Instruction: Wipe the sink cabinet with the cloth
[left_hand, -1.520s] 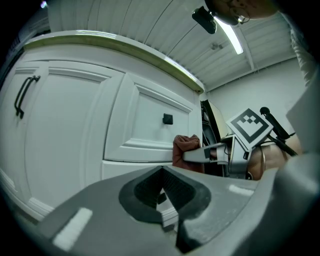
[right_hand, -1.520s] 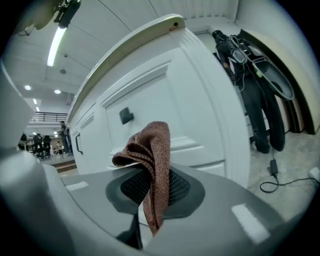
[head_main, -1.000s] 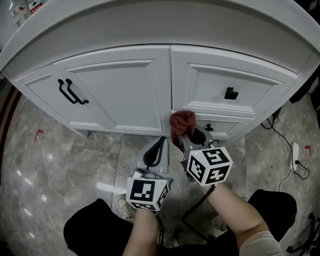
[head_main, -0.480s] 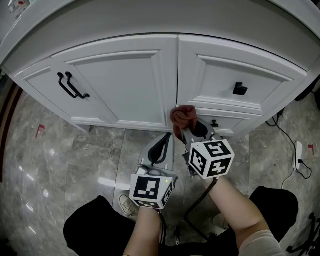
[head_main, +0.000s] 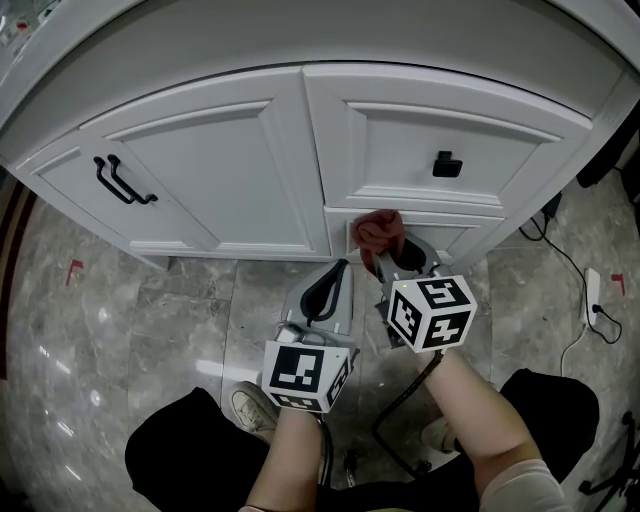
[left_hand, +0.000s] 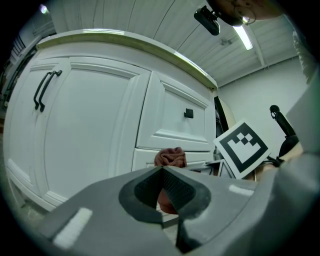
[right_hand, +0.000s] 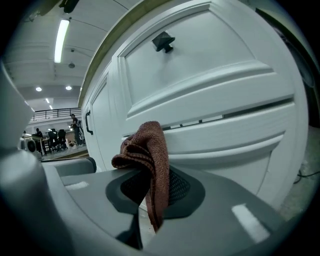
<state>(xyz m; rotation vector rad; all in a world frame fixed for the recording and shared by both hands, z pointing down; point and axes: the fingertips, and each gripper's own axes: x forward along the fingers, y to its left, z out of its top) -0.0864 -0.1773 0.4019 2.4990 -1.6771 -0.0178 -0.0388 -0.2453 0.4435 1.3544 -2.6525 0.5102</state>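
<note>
**Grey marble floor, white sink cabinet, cloth at the lower drawer**

Grey marble floor tiles (head_main: 120, 310) run beneath a white panelled sink cabinet (head_main: 250, 170), seen from above. The right tool (head_main: 388, 258) is clenched on a rust-brown knitted cloth (head_main: 380, 230). The cloth's bunched end appears pressed against the top left corner of the lower drawer front (head_main: 455, 238). The left tool (head_main: 338, 268) hangs just beside it, jaws closed together on nothing. To wipe well, the cloth likely needs firm, even pressure along the raised mouldings. A small black square knob (head_main: 446, 164) on the upper drawer and paired black bar handles (head_main: 122, 181) on the left door would interrupt strokes. A white power strip (head_main: 592, 300) lies on the floor, well apart.
</note>
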